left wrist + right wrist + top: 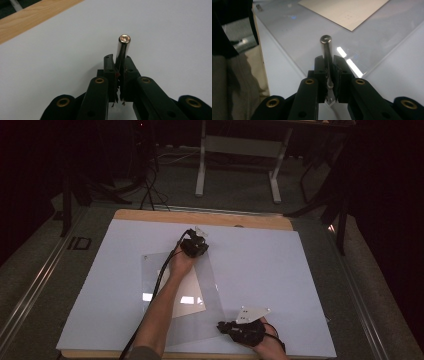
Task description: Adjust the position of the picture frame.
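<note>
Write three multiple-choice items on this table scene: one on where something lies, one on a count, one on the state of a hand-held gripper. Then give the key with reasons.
1. Where does the tan sheet lie?
A. on the floor
B. within the outline of the clear plastic sheet
C. on the wooden edge

2. How many metal pins are held in all?
A. none
B. one
C. two

3. The left hand-held gripper is:
A. shut on a metal pin
B. wide open
C. lying unused

Key:
1 B, the clear sheet's outline surrounds it.
2 C, the right hand-held gripper grips a second pin.
3 A, its jaws pinch the pin's shaft.
</note>
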